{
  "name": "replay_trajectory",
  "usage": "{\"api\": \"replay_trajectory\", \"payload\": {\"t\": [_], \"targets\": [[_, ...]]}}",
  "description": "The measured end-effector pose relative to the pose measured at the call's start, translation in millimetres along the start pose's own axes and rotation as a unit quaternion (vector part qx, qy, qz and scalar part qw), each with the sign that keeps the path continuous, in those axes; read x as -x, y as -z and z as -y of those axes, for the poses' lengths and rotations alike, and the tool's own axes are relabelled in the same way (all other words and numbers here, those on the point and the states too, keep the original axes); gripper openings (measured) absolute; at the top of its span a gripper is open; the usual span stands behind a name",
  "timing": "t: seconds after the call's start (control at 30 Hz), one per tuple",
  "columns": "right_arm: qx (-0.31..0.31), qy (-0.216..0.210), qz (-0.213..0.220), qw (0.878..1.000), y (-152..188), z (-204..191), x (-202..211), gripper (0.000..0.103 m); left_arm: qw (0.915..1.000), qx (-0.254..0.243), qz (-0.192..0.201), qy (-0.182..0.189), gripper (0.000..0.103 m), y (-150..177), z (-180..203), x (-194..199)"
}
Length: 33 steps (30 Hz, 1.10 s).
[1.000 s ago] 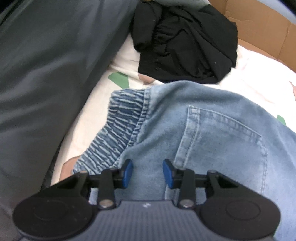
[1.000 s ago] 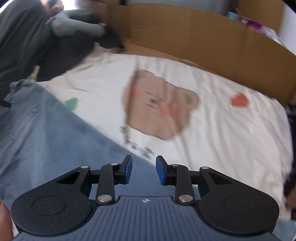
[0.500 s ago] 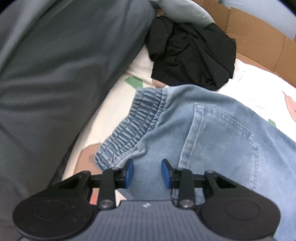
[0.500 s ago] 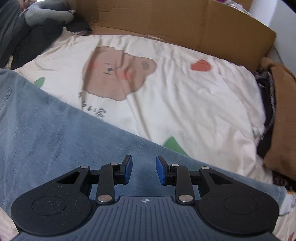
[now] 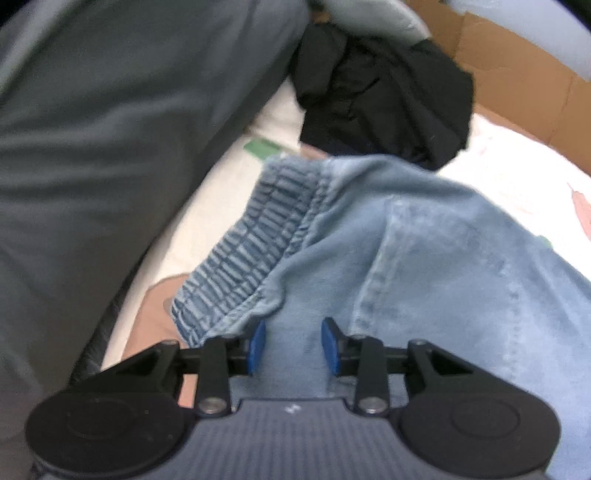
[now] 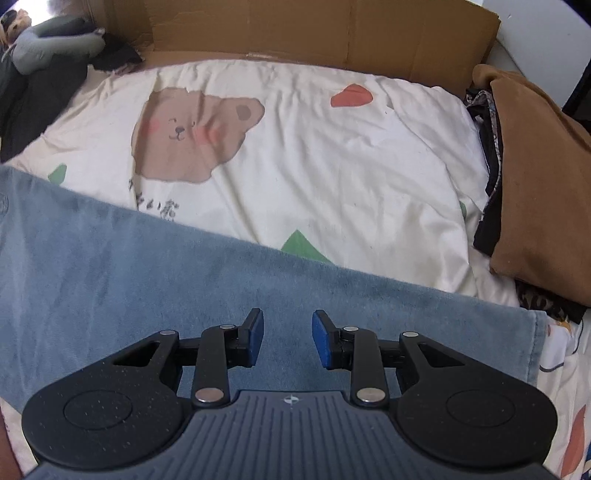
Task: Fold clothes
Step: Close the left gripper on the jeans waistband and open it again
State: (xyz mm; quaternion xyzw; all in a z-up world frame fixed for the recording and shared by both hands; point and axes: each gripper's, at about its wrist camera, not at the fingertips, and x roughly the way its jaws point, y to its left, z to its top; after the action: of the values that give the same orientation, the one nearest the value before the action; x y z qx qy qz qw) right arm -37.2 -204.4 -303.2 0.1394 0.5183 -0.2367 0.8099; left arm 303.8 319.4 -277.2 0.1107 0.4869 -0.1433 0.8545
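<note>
Now both tools hover spread over the flat jeans (image 5: 424, 258) — left tool (image 5: 291, 345) by the elastic waistband (image 5: 251, 251), right tool (image 6: 288, 338) near the hem; next I'd pinch each end and fold.

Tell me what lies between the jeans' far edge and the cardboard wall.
In the right wrist view, only the cream bear-print bedsheet lies between the jeans and the cardboard wall; no other clothes rest on that stretch.

Faded, soft-looking denim jeans (image 5: 424, 258); matt cotton sheet (image 6: 295, 147); seemingly corrugated cardboard (image 6: 314, 33).
</note>
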Motion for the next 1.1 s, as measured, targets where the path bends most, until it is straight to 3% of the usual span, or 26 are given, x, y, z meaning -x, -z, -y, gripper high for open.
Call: {"api": "replay_trajectory", "payload": {"t": [0.2, 0.27, 0.43, 0.73, 0.87, 1.0, 1.1], "targets": [[-0.005, -0.003, -0.015, 1.000, 12, 3, -5, 0.036, 0.9998, 0.007, 0.009, 0.013, 0.036, 18, 2, 25], [-0.016, -0.008, -0.022, 1.000, 14, 4, -11, 0.036, 0.9993, 0.019, 0.002, 0.031, 0.036, 26, 0, 19], [-0.002, -0.014, -0.026, 1.000, 17, 0, -18, 0.036, 0.9993, 0.011, -0.001, 0.034, 0.036, 33, 7, 1], [-0.011, -0.015, -0.027, 0.999, 22, 2, -31, 0.036, 0.9989, 0.018, -0.026, 0.035, 0.035, 16, 12, -22], [-0.022, -0.017, -0.018, 0.999, 29, 3, -36, 0.036, 0.9989, 0.007, -0.036, 0.029, 0.025, 9, 10, -9], [-0.039, -0.028, -0.012, 0.999, 35, 10, -37, 0.037, 0.9993, -0.004, -0.021, 0.029, 0.025, 10, 7, 1], [-0.032, -0.030, -0.017, 0.999, 36, 11, -37, 0.037, 0.9994, -0.008, -0.022, 0.026, 0.017, 18, 5, -6]]}}
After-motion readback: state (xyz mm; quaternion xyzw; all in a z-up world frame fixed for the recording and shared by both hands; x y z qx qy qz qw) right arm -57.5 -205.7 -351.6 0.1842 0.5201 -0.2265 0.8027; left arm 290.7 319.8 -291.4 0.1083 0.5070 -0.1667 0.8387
